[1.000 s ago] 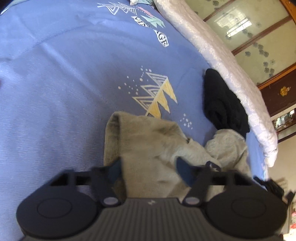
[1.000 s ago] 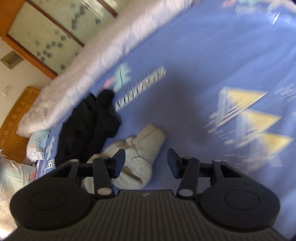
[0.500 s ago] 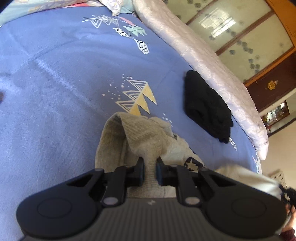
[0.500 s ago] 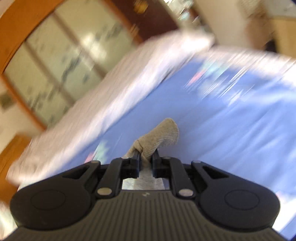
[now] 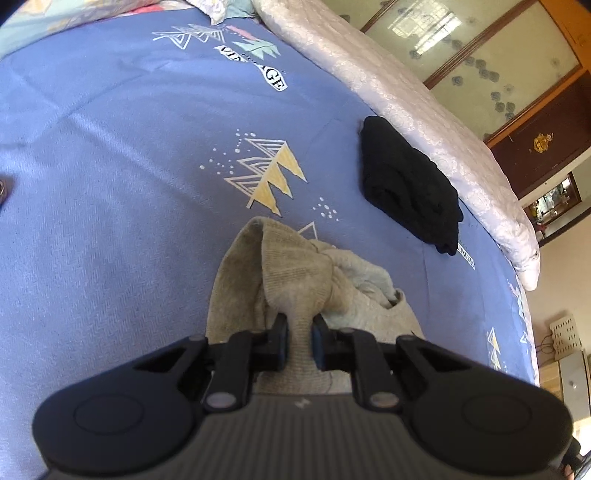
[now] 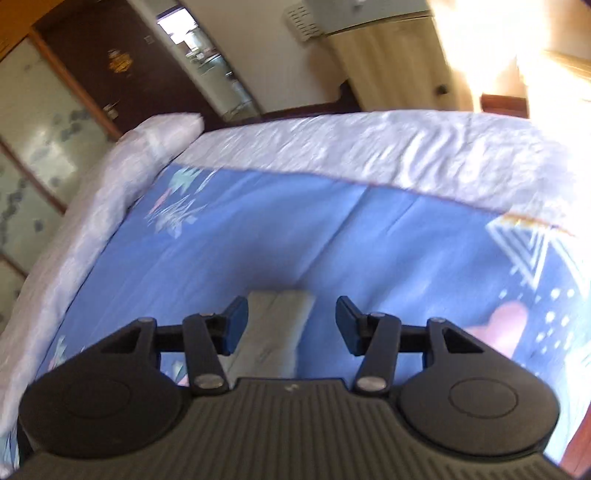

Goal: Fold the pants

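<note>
Beige knit pants (image 5: 295,273) lie bunched on the blue bedspread (image 5: 110,184) in the left wrist view. My left gripper (image 5: 298,341) is shut on a gathered fold of them, lifted a little off the bed. In the right wrist view a flat beige end of the pants (image 6: 277,325) lies on the blue bedspread (image 6: 258,229) between the fingers of my right gripper (image 6: 288,325). Its jaws are opening and the pads stand clear of the cloth on both sides.
A folded black garment (image 5: 406,184) lies at the right of the bed beside a white quilt roll (image 5: 424,122). Pillows (image 5: 221,7) sit at the far end. White quilt (image 6: 369,147) edges the bed's far side; wardrobe doors (image 6: 40,140) and a cabinet (image 6: 388,59) stand beyond.
My left gripper closed on the beige pants and rose slightly. My right gripper swung fast across the bed with a pant end in its shut jaws, then opened, leaving that end flat on the bedspread.
</note>
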Demonstrator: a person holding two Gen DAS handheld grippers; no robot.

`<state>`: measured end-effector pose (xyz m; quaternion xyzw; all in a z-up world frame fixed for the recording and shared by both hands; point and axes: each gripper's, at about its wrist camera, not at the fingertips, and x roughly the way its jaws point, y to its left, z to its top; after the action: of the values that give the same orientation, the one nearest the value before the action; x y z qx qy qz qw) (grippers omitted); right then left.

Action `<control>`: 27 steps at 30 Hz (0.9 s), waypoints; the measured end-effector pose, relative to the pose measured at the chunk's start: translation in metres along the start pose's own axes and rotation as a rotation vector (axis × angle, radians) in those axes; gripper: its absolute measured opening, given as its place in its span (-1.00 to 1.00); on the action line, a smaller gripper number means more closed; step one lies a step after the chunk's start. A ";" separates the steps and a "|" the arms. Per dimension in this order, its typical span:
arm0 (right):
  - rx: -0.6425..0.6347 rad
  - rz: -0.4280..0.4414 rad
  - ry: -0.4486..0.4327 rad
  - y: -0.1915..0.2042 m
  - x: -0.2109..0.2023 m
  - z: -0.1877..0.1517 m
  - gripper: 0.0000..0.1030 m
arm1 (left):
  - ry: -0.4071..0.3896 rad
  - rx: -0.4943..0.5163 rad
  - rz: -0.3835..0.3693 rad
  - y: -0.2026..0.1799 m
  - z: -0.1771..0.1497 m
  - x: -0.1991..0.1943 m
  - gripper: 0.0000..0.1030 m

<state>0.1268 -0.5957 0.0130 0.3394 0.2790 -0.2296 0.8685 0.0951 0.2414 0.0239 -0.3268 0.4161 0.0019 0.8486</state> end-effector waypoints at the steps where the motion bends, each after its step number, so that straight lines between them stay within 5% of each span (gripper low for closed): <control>1: -0.043 0.010 0.020 0.011 0.001 -0.007 0.08 | -0.001 -0.003 -0.003 0.000 0.000 0.000 -0.75; 9: -0.195 -0.061 0.098 0.076 0.051 -0.005 0.08 | 0.010 -0.036 -0.024 0.008 -0.001 0.002 -0.74; 12: -0.276 -0.202 0.192 0.098 0.100 -0.008 0.08 | 0.009 -0.048 -0.029 0.009 -0.001 0.002 -0.73; 13: -0.298 -0.251 0.229 0.099 0.115 -0.012 0.03 | 0.009 -0.050 -0.029 0.009 -0.001 0.002 -0.73; 15: -0.372 -0.318 0.187 0.107 0.120 -0.017 -0.48 | 0.008 -0.051 -0.029 0.009 0.000 0.002 -0.73; 16: -0.383 -0.294 0.187 0.111 0.120 -0.014 -0.82 | 0.006 -0.052 -0.027 0.008 0.000 0.002 -0.73; 19: -0.288 -0.139 0.070 0.120 0.090 0.013 -0.83 | -0.014 -0.065 -0.027 0.009 0.005 -0.002 -0.73; 23: -0.097 0.171 -0.163 0.112 0.024 0.065 -0.83 | -0.049 -0.084 -0.066 0.006 0.011 -0.012 -0.73; 27: -0.014 0.204 -0.203 0.074 0.000 0.082 -0.83 | -0.042 -0.087 -0.061 0.004 0.009 -0.008 -0.73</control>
<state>0.1973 -0.6059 0.0972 0.3353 0.1555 -0.1712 0.9133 0.0955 0.2514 0.0315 -0.3758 0.3876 0.0012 0.8417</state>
